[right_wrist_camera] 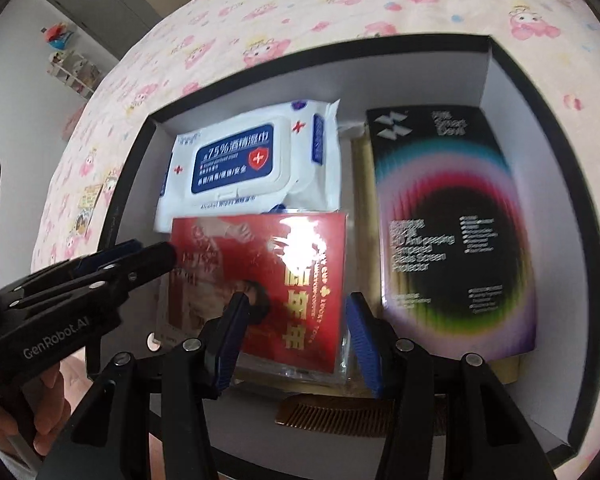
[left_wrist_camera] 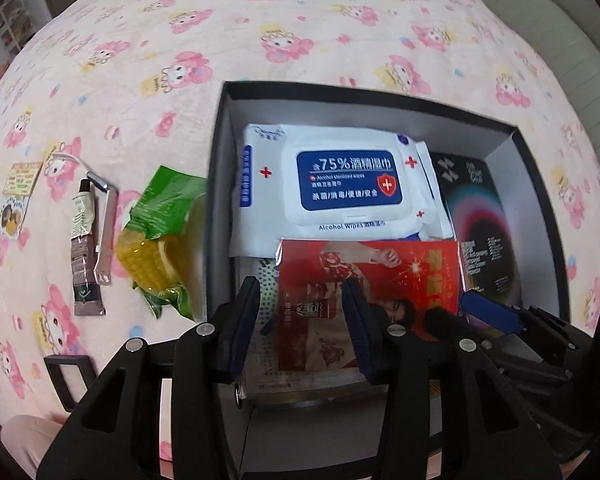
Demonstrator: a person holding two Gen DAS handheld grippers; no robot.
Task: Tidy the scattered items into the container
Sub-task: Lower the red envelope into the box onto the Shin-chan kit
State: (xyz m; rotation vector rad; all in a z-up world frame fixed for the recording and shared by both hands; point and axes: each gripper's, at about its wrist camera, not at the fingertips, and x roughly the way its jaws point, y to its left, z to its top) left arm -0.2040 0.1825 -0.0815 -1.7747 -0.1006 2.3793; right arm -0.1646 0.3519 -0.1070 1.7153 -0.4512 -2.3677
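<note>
Both claws over box, part-open, holding nothing. Corn pack lies on bed just outside box's left wall, long axis along it; left claw nearer than right claw.

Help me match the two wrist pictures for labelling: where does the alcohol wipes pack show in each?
Left wrist: alcohol wipes pack at centre, in the box's far-left part, above the red packet.
Right wrist: upper left of centre, again behind the red packet.
Shared landmark: the black box.
</note>
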